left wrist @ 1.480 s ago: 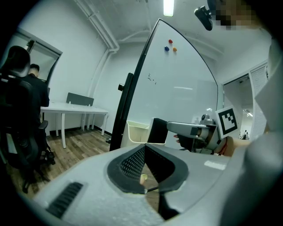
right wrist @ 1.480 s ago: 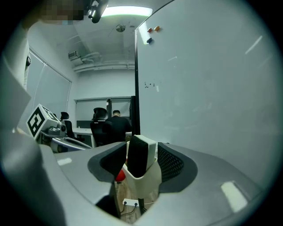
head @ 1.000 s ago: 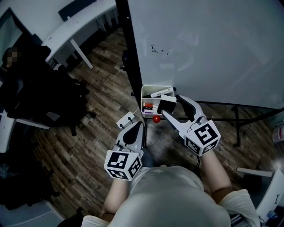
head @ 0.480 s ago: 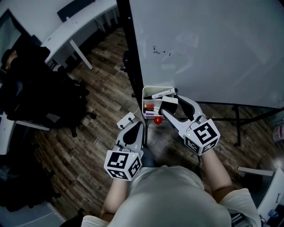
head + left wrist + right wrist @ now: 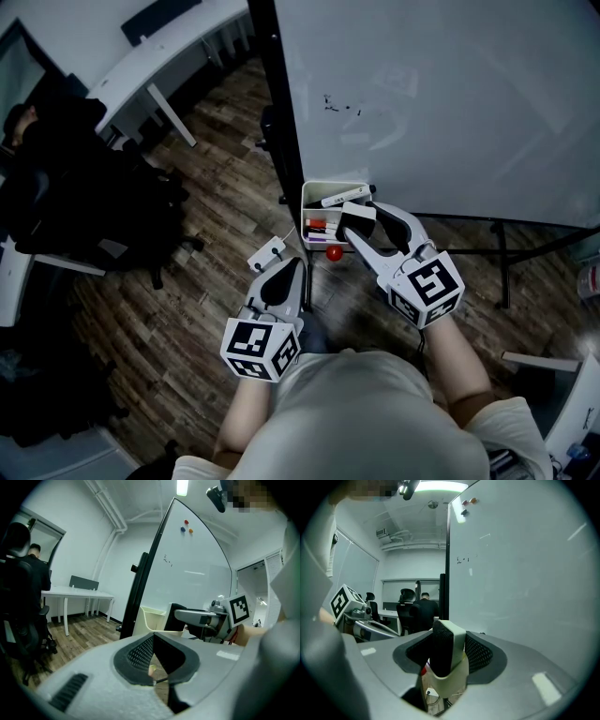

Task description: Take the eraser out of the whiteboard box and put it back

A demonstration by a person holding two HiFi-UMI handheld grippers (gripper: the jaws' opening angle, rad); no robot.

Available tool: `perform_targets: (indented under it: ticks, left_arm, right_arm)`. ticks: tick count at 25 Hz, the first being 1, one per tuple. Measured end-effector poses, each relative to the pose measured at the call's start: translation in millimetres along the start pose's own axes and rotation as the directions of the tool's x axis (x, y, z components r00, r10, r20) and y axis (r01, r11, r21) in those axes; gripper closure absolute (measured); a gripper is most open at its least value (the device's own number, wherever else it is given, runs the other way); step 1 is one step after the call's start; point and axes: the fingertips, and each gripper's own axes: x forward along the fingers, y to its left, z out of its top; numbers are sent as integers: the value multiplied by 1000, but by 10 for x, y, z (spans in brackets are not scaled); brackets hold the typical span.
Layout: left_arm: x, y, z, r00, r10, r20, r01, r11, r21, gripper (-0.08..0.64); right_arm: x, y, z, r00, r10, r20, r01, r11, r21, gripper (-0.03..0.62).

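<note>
one eraser (image 5: 443, 644) to worry about, and it's standing on end in the whiteboard box (image 5: 317, 190), poking up out of the end of the box nearest the board. its long axis runs up and out of the box, so the way out is up along that line, we reckon. it sits right between the fingers of the right gripper (image 5: 359, 219): in the right gripper view the dark felt face is towards the left-hand finger and the white back towards the right-hand one. those fingers are closing in on it. both pads are right up at its faces, but we wouldn't call it a firm pinch yet.

some markers (image 5: 314, 225) lie beside it in the same box, on the side away from the whiteboard (image 5: 450, 94), so a tilt that way looks like the thing to avoid.

left gripper (image 5: 298, 267) is well back from the box, fingers pressed together on nothing. so the right one is clearly nearer, and the lift looks like its job.
</note>
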Motion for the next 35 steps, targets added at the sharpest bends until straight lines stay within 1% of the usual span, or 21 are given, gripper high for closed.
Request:
perform_targets:
  ticks: [8,18,35]
  left_arm:
    - [-54,-12,6,1000,8,6,-8,1000,3,563]
    - [-121,-27,12,1000,12,12,-12,1000,6,563]
    - [-204,-136,39,999,21,35,-22,1000,5,563]
  right_arm:
    - [-11,7,1,1000,-13,-11,13,1000,-5,385]
    - [-43,31,80,1000,-27,4,27,1000,-12,387]
    - [-228,97,383,997,-30,70,34,998,-45,387]
